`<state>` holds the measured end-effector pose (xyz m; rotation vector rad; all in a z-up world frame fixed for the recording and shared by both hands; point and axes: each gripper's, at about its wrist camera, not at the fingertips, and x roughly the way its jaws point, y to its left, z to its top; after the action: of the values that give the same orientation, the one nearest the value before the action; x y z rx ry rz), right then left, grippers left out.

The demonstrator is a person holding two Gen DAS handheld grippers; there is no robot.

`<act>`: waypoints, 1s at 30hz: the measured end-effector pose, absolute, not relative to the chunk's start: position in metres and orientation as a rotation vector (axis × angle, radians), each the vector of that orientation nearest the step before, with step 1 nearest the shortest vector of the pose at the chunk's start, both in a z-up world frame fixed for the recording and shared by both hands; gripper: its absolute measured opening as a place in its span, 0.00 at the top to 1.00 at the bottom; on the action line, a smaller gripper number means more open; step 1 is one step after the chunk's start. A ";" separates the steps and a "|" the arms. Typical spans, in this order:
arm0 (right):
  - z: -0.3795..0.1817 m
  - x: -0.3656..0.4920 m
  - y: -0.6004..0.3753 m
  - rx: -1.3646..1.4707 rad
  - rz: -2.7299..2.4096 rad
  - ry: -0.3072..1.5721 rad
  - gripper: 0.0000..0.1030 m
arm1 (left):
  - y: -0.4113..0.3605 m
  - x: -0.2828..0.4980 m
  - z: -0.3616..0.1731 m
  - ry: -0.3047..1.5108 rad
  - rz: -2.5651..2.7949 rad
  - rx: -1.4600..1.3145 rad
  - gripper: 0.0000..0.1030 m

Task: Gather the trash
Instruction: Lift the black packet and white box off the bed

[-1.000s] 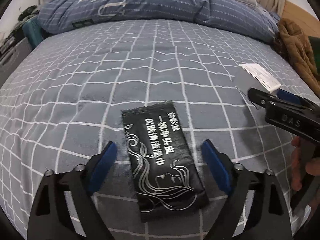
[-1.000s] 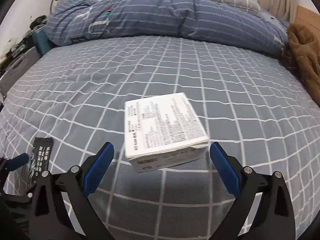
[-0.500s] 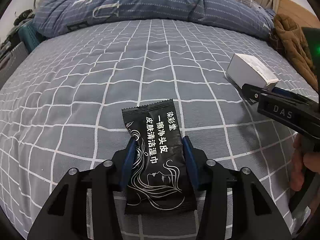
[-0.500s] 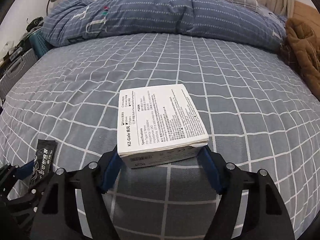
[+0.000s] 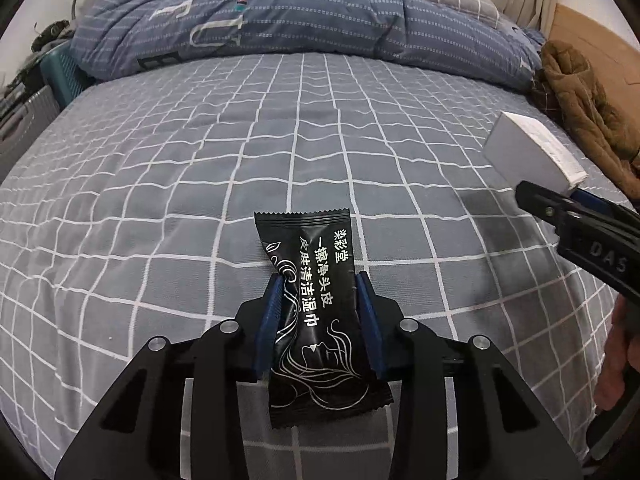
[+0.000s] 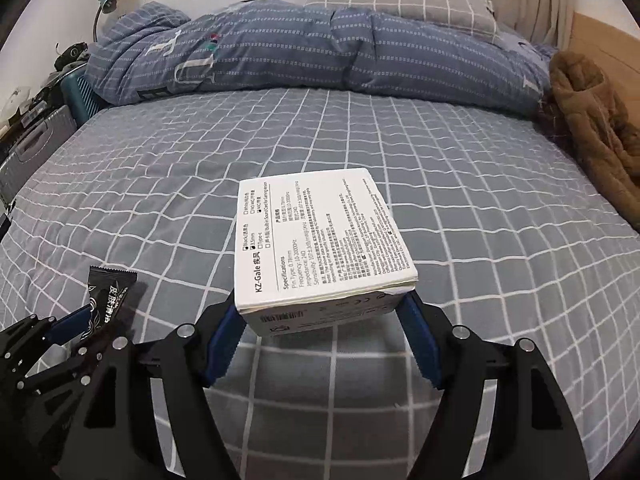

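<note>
My left gripper (image 5: 318,286) is shut on a black sachet (image 5: 316,300) with white Chinese print and holds it just above the grey checked bed sheet (image 5: 180,184). My right gripper (image 6: 322,316) is shut on a small white printed box (image 6: 320,240), lifted off the sheet. The box also shows at the right of the left wrist view (image 5: 532,152), with the right gripper's finger below it. The sachet shows at the lower left of the right wrist view (image 6: 108,300), in the left gripper.
A rolled blue striped duvet (image 5: 304,20) lies across the far side of the bed. A brown fleece garment (image 6: 592,120) lies at the right edge. A suitcase (image 6: 32,148) and clutter stand beside the bed at the left.
Both grippers went from wide open to shut, the left on the sachet, the right on the box. Both things have since been lifted a little off the sheet.
</note>
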<state>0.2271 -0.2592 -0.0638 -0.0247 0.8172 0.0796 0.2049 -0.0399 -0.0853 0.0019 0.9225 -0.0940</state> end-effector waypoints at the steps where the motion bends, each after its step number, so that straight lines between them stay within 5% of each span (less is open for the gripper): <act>1: -0.061 0.224 -0.259 -0.026 0.079 0.814 0.33 | -0.038 0.203 -0.083 0.916 -0.091 0.002 0.65; 30: -0.021 0.097 -0.260 0.021 0.044 0.756 0.33 | -0.026 0.121 -0.026 0.824 -0.105 -0.018 0.65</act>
<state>0.0968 -0.2600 -0.0205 0.0214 0.7562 0.0444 0.1206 -0.0265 -0.0258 -0.0180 0.8245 -0.1049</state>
